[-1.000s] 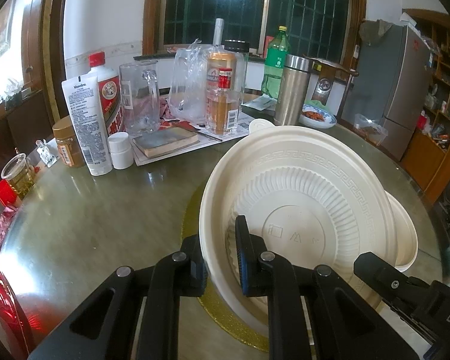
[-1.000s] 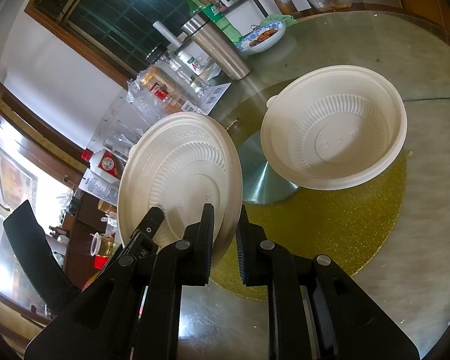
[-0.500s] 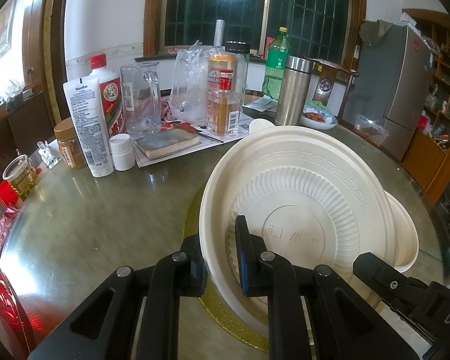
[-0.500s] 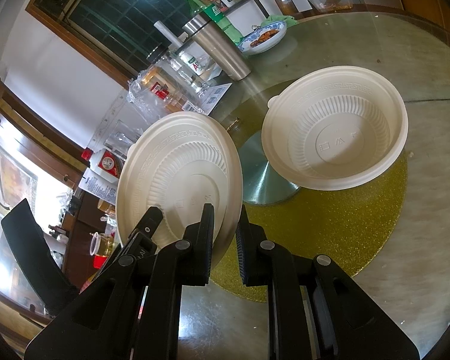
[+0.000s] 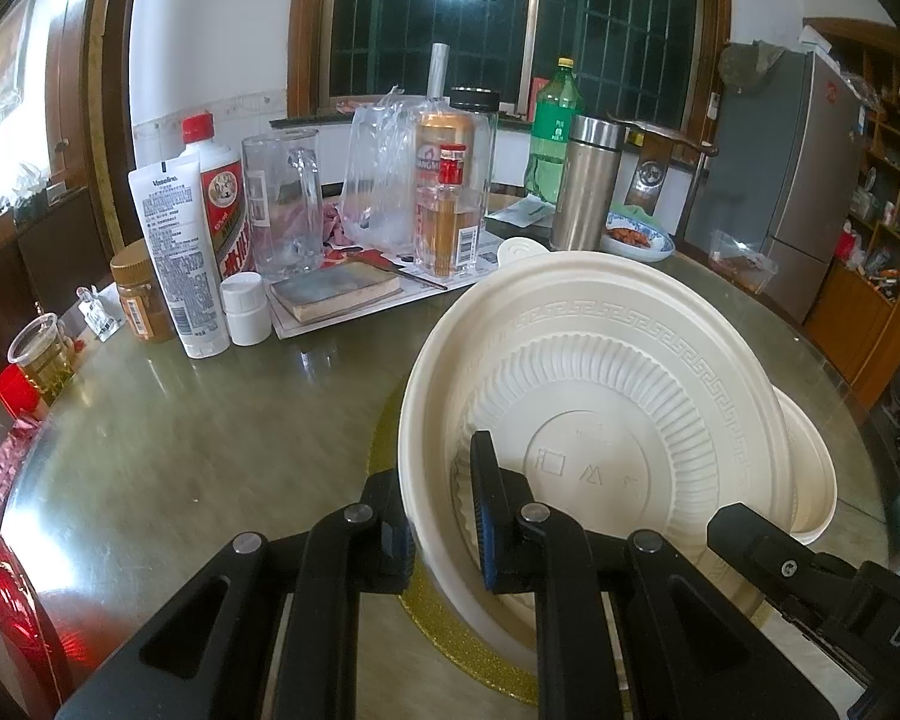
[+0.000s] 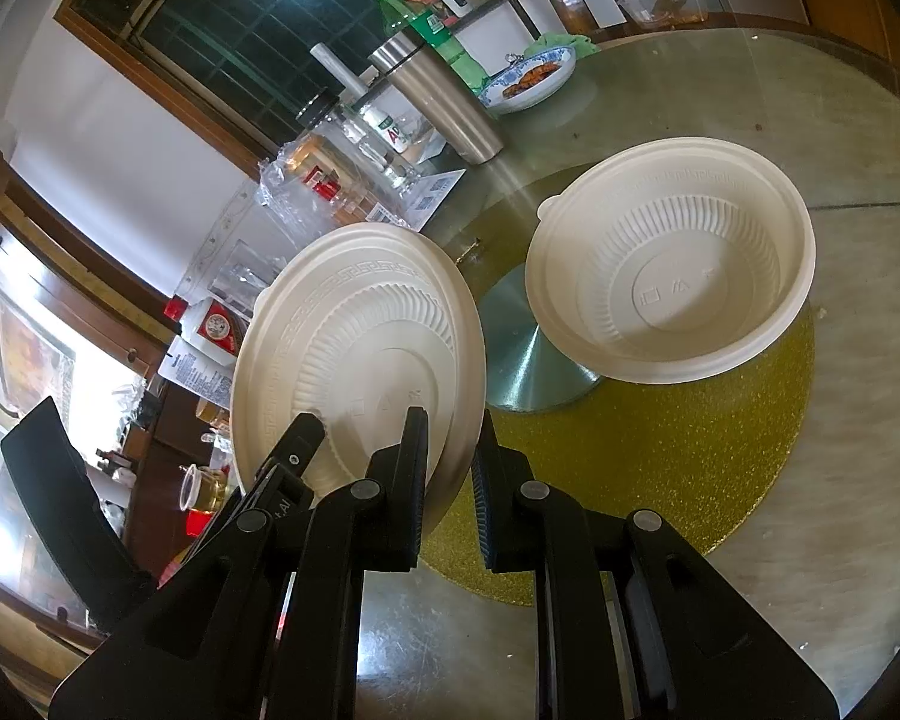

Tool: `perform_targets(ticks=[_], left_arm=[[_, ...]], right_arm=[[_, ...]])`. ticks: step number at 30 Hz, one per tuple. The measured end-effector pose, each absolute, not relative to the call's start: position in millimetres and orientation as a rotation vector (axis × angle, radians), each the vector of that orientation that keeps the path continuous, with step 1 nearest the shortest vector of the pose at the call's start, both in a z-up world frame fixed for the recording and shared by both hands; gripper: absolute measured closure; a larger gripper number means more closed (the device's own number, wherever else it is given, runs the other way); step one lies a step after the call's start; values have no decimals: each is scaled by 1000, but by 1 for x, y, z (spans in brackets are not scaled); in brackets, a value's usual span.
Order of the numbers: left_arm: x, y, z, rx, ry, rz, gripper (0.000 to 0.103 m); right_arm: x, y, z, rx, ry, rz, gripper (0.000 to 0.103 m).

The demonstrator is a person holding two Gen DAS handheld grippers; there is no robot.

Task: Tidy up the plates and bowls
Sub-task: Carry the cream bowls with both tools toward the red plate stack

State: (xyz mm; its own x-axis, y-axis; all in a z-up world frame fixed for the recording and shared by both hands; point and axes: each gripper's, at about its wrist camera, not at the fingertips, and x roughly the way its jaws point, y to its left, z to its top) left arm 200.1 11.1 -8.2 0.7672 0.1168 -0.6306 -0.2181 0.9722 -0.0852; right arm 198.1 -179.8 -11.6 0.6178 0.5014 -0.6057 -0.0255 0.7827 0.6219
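Both hand-held grippers grip one thing. The left gripper (image 5: 438, 480) is pinched on the near rim of a shallow, cream-coloured plastic plate with a key-pattern border and ribbed well (image 5: 600, 390), one pad on the back of the rim and the other inside the well. The right gripper (image 6: 450, 438) is likewise clamped on the same plate (image 6: 354, 324), with the rim caught between its pads. The plate is held off the table and tipped up, closer to standing than lying. Its disc rises up and away from both sets of fingers, and its well faces the left wrist camera. The other task item, a deeper cream plastic bowl with ribbed wall and a small rim tab (image 6: 672, 276), sits upright and apart from the plate on a round gold glitter mat (image 6: 660, 438) laid on the glass-topped table (image 6: 840, 90). From the right gripper, the bowl lies ahead and to the right, clear of the plate's far edge. From the left gripper, it is almost wholly hidden behind the plate, with only a sliver (image 5: 810, 462) showing past the right rim. The right hand is therefore judged the nearer. Stacking would probably mean swinging the plate rightward and levelling it, so that its flat face, not its edge, meets the bowl.
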Motion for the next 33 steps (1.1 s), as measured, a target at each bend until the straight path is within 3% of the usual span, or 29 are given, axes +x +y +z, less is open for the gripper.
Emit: perform_targets(ticks=[11,22,33], left_arm=[[189,8,16,-116,605,222,88],[117,53,58,-87,525,388,86],[52,104,62,-131,530,473,84]], right_arm=[[191,-180,14,606,792,366,89],[158,-128,52,508,760,563,89],[111,-66,61,406,791,700,89]])
